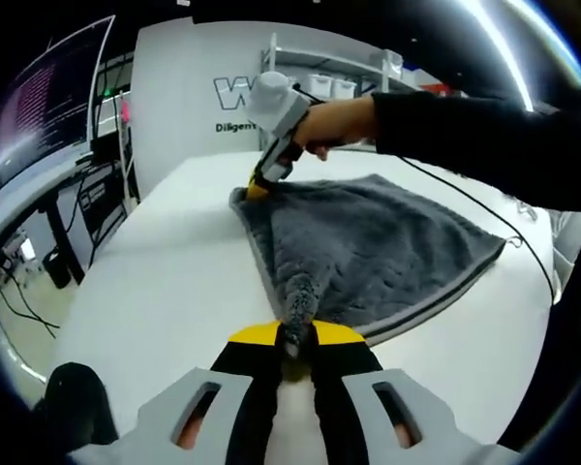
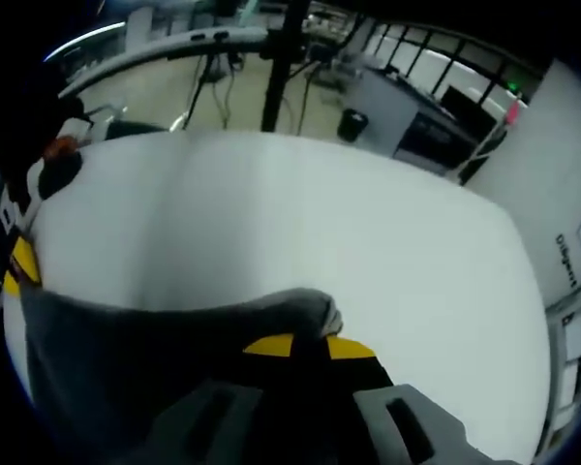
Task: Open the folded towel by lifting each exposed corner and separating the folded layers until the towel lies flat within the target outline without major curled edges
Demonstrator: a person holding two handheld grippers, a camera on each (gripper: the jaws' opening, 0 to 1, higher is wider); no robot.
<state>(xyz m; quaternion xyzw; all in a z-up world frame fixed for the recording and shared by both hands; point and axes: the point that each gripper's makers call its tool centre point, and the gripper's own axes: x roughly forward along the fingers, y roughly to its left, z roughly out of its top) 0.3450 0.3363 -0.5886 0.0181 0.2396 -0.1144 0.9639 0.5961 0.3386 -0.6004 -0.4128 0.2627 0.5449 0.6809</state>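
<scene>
A grey plush towel (image 1: 368, 242) lies on the white table (image 1: 165, 291), its lighter hem showing along the near edges. My left gripper (image 1: 295, 339) is shut on the towel's nearest corner, which bunches up between the yellow tips. At the far left corner a hand holds my right gripper (image 1: 259, 189), tip down on the cloth. In the right gripper view, that right gripper (image 2: 310, 344) is shut on a bunched corner of the towel (image 2: 126, 349), and the left gripper (image 2: 17, 266) shows at the left edge.
A black cable (image 1: 484, 208) trails from the right gripper across the towel's far side. A monitor (image 1: 48, 97) and desk stand left of the table, with a white lettered panel (image 1: 203, 97) and shelves (image 1: 339, 77) behind. Bare table (image 2: 320, 213) stretches beyond the towel.
</scene>
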